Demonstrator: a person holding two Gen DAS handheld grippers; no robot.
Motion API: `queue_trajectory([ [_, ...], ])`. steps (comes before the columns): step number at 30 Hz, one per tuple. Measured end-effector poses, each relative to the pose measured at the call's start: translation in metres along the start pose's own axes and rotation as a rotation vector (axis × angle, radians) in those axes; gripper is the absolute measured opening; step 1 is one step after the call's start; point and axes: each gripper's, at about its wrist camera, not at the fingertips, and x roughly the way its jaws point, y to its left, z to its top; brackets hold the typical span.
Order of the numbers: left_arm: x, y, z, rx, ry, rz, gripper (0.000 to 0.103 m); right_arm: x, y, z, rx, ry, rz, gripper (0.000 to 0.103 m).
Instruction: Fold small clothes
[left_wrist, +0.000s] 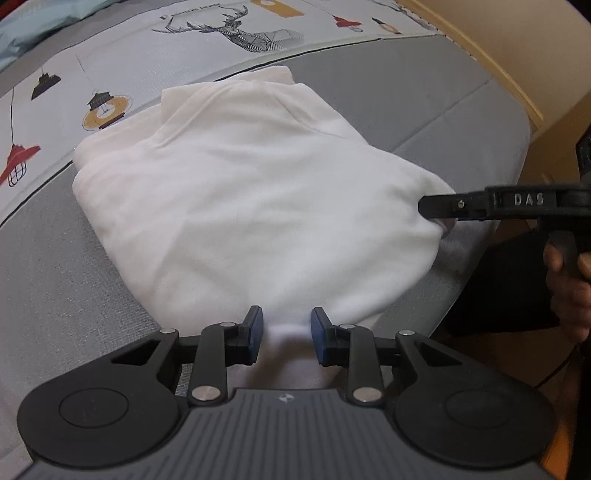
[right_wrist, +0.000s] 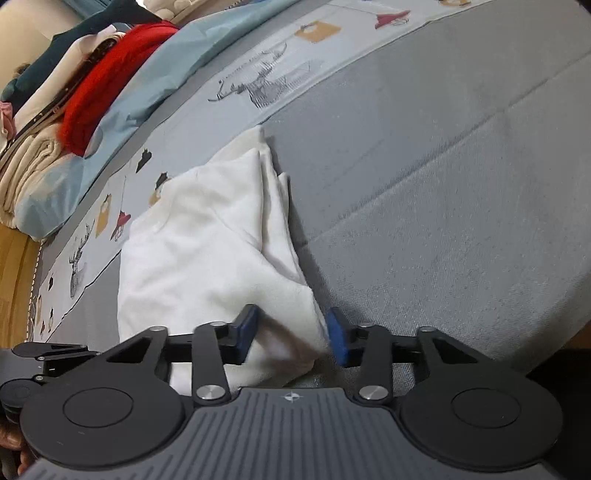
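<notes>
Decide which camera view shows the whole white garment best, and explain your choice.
The left wrist view: the white garment lies nearly whole on the grey bed cover, with the right claw at its corner. The right wrist view shows the garment edge-on, its layered folds visible, its near end hidden behind the claw.

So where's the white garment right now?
The white garment lies folded on the grey bedspread, beside its printed border; the left gripper and right gripper each straddle a near edge.

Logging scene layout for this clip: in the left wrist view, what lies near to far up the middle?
Left tongs → white garment → grey bed surface → deer-print sheet.
</notes>
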Motion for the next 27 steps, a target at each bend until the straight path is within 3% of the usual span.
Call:
queue_trajectory([
  [1,-0.001,0.002,0.000,-0.008,0.000,-0.005,0.031,-0.001,0.002,-0.001,-0.019,-0.005,0.003,0.017],
  [2,0.000,0.005,0.000,-0.014,-0.002,-0.009,0.031,-0.004,0.008,-0.002,-0.050,-0.017,-0.001,0.009],
  [6,-0.006,0.007,-0.003,-0.014,-0.014,-0.021,0.031,-0.023,0.020,-0.004,-0.154,-0.059,-0.028,0.005],
  [9,-0.008,0.008,-0.007,0.006,-0.011,-0.027,0.031,-0.024,0.019,-0.005,-0.167,-0.016,-0.080,0.005],
  [12,-0.007,0.013,-0.008,0.013,-0.001,-0.028,0.031,-0.014,0.019,-0.007,-0.186,0.069,-0.120,0.007],
  [14,-0.007,0.015,-0.007,0.015,0.007,-0.025,0.031,-0.016,0.024,-0.005,-0.205,0.063,-0.130,0.009],
  [18,-0.004,0.019,-0.006,0.012,0.030,-0.029,0.031,-0.030,0.041,0.011,-0.254,0.013,-0.135,0.018],
  [22,0.006,0.010,0.002,0.038,0.048,-0.021,0.032,-0.045,0.060,0.042,-0.347,-0.107,-0.162,0.021],
  [26,0.008,0.005,0.006,0.033,0.056,-0.025,0.032,-0.045,0.068,0.081,-0.394,-0.163,-0.091,0.029],
  [27,0.009,0.007,0.006,0.027,0.056,-0.029,0.032,-0.038,0.070,0.090,-0.403,-0.153,-0.067,0.036],
])
